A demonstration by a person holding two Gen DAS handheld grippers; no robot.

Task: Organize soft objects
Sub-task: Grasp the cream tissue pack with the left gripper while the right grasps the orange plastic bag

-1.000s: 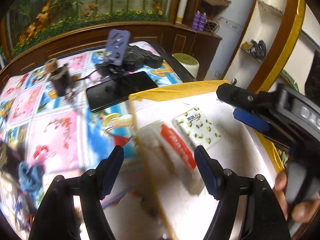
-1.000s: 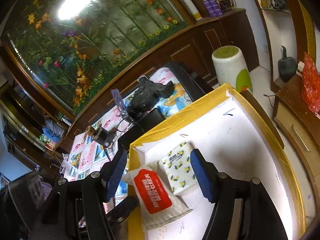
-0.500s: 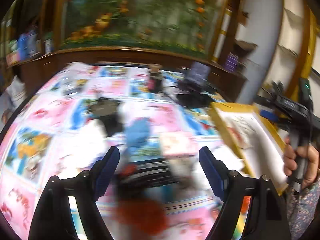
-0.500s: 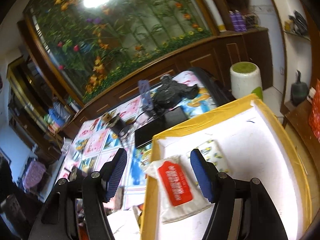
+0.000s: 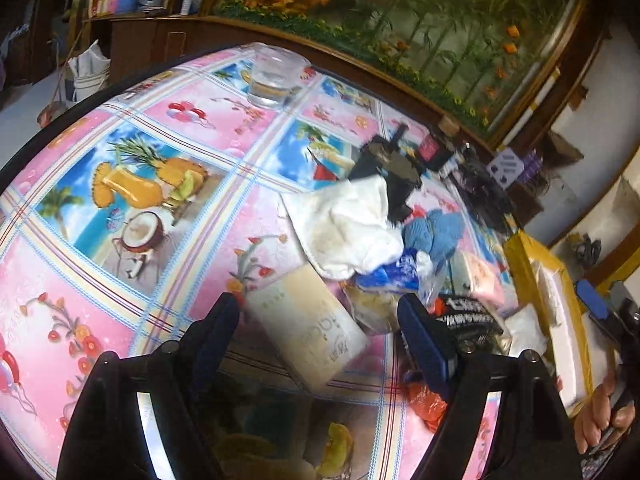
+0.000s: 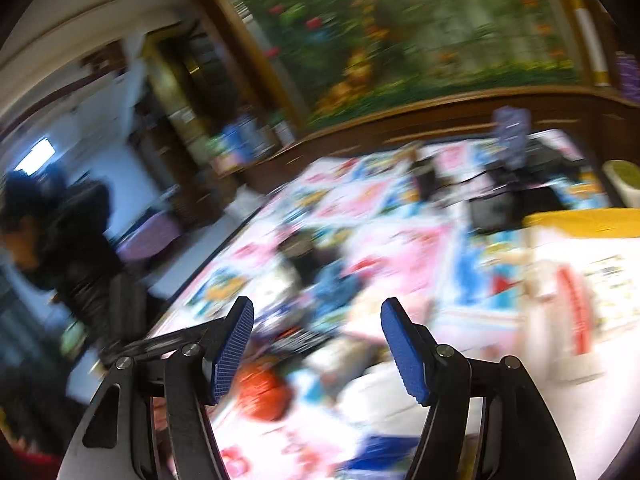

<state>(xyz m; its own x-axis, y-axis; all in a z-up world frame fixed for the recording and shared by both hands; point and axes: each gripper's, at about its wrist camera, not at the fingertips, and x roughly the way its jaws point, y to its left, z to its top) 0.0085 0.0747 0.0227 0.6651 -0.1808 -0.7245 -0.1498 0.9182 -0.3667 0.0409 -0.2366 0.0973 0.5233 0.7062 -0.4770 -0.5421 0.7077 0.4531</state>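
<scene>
My left gripper is open and empty, just above a cream tissue pack that lies between its fingers on the table. Beyond it lies a pile of soft things: a white cloth, a blue knitted cloth, a pink pack and a black printed packet. The yellow-rimmed white box is at the right. My right gripper is open and empty; its view is blurred, showing the pile below and a red-labelled pack in the box.
A glass of water stands at the far side of the patterned tablecloth. Black devices and cables lie behind the pile. An orange wrapper lies near my left fingers. A person in dark clothes is at the left.
My left gripper has swung left from the box to the pile and come down over the cream pack. My right gripper has swung left from over the box towards the pile.
</scene>
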